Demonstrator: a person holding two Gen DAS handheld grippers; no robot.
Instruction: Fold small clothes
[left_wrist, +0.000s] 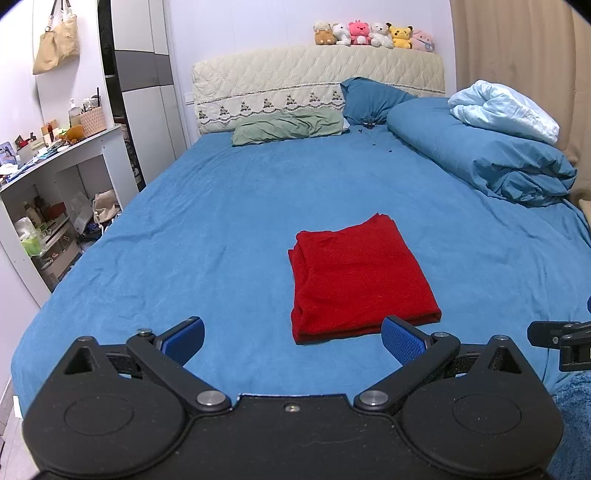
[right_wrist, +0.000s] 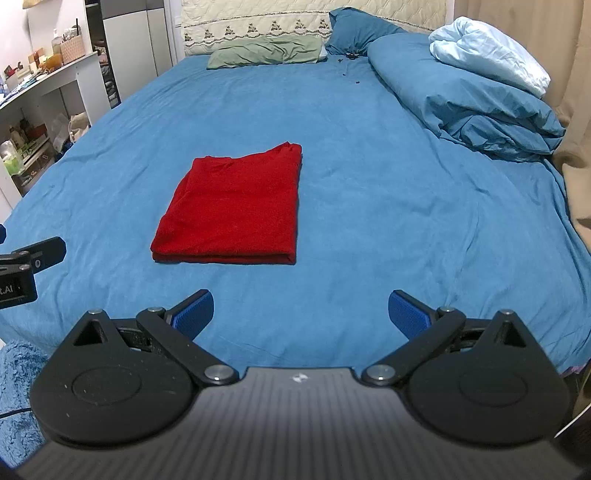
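We see the red garment (right_wrist: 229, 210) lying folded in a flat rectangle on the blue bed sheet (right_wrist: 369, 184), near the front edge. We judge it light, soft and limp, so we would take it at the folded corners. Our left gripper (left_wrist: 293, 339) and right gripper (right_wrist: 301, 312) both stand wide open and hold nothing. No container is near the garment.

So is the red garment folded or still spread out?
Folded: the red garment lies as a compact rectangle with stacked layers at its near edge, both grippers open and clear.
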